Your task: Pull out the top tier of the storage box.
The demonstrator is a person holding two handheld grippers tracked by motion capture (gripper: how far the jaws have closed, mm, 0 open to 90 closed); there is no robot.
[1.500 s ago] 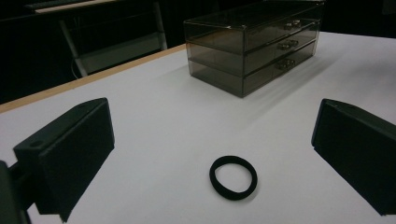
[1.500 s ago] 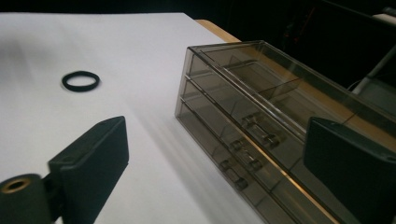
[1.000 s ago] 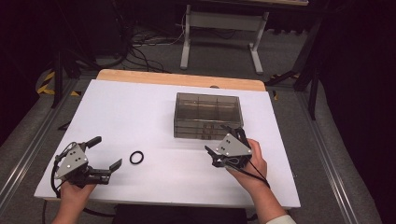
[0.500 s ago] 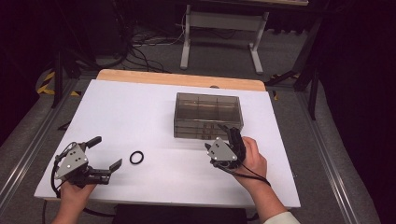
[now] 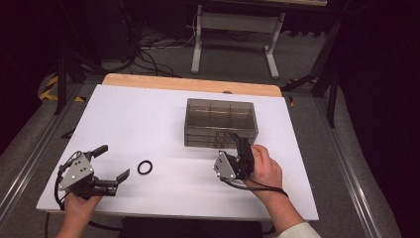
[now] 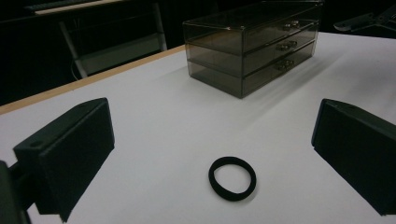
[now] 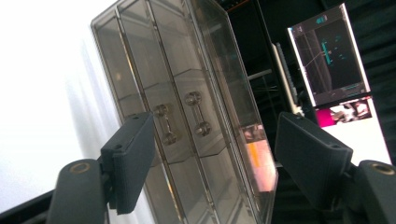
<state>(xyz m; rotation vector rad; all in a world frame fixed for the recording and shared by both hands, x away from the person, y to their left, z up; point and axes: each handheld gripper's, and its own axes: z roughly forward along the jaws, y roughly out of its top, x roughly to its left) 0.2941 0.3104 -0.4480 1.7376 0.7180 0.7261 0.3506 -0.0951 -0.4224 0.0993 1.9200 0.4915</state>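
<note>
A see-through box of drawers is seen on the white table, toward the far right part; its long side runs left to right across the table, and its drawer fronts face the person; three drawers are counted one above the other in the left gripper view, each with a small handle; two handles are seen in the right gripper view.

The right gripper is held just in front of the box, turned on its side, with its jaws pointed at the drawer fronts; its jaws have just been closing, but a fair gap is left between them; nothing is pinched by them, and whether the box is touched cannot be told.

The left gripper is held low at the near left part of the table; its jaws are spread wide and nothing is held; one black ring lies flat on the table just beyond them, well apart from the box.

Counted: one box, one ring, two grippers.
</note>
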